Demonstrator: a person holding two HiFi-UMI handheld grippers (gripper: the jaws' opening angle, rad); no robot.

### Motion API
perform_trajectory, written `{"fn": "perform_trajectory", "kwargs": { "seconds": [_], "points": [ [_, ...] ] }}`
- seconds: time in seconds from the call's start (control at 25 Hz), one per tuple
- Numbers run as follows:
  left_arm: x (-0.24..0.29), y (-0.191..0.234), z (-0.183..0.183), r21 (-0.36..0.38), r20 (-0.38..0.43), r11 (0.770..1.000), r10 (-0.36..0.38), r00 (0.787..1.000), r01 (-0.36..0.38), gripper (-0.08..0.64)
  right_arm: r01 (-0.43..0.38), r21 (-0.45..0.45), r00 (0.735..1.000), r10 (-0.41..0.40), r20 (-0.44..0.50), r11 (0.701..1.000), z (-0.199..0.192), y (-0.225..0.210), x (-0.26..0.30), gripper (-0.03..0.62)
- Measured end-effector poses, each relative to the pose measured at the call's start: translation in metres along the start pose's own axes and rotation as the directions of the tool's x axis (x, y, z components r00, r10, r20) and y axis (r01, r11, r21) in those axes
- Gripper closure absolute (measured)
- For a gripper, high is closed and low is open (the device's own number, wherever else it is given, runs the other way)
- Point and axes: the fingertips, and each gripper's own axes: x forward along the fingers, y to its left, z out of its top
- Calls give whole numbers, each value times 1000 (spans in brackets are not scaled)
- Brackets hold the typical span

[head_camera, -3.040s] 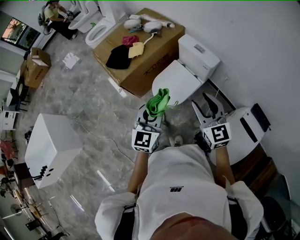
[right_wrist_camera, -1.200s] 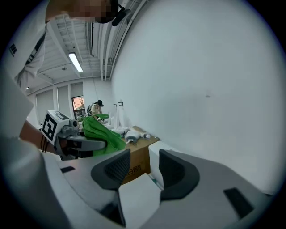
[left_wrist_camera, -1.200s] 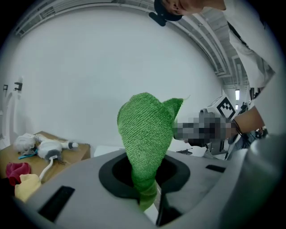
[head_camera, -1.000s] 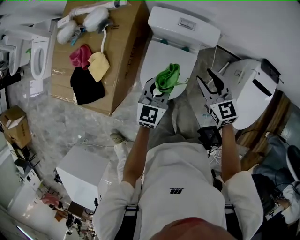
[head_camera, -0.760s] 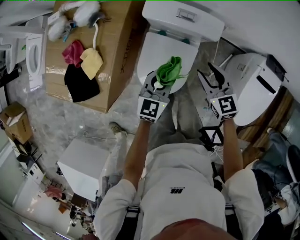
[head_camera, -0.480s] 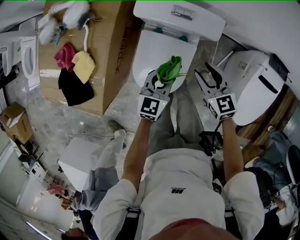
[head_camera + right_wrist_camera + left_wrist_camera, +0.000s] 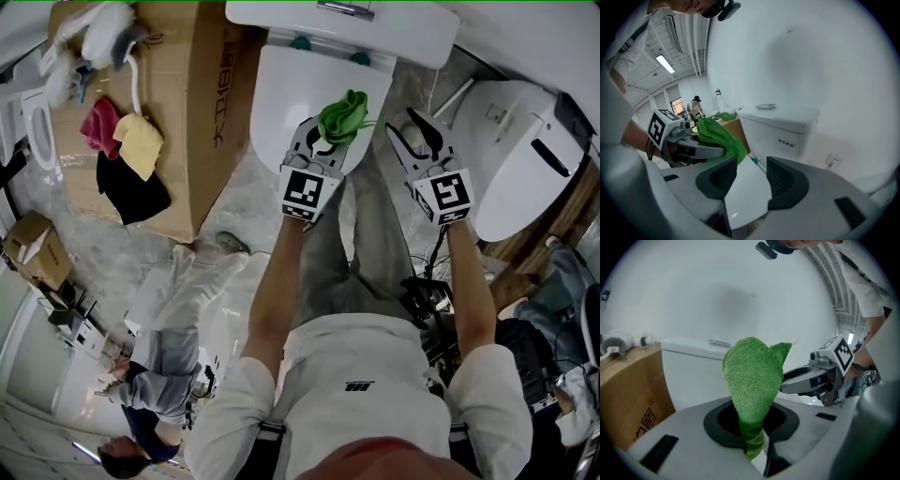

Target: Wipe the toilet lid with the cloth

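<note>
The white toilet lid [image 7: 291,94] lies closed below the tank [image 7: 375,23]. My left gripper [image 7: 323,142] is shut on a bunched green cloth [image 7: 342,114], which hangs above the lid's front right part. In the left gripper view the cloth [image 7: 753,380] sticks up from the pinched jaws in front of the tank [image 7: 689,369]. My right gripper [image 7: 419,139] is open and holds nothing, off the lid's right edge. In the right gripper view the lid [image 7: 747,192] shows between the spread jaws, with the cloth [image 7: 719,133] at the left.
A cardboard box [image 7: 202,122] stands left of the toilet, with red [image 7: 97,122], yellow [image 7: 139,145] and black [image 7: 131,187] cloths on it. A second white toilet [image 7: 525,159] stands at the right. A person [image 7: 159,375] stands at the lower left. Cables [image 7: 427,291] lie by my right side.
Both grippers have come closer to the toilet and now sit over the lid's front. The left one still holds the cloth. A person has come into view at the lower left.
</note>
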Motion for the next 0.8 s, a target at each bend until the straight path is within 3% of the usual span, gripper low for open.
{"fn": "perform_trajectory", "kwargs": {
  "seconds": [0.28, 0.48, 0.8],
  "points": [
    [43, -3, -40, -21, -40, 999, -47, 998, 46, 477, 29, 34, 1000, -29, -5, 999, -37, -23, 23, 383],
    [74, -9, -68, -44, -70, 995, -94, 993, 91, 477, 47, 105, 999, -48, 2, 993, -59, -41, 32, 383],
    [125, -14, -100, -65, -114, 987, -151, 982, 144, 477, 75, 128, 997, -73, -19, 989, -89, -62, 43, 383]
  ]
}}
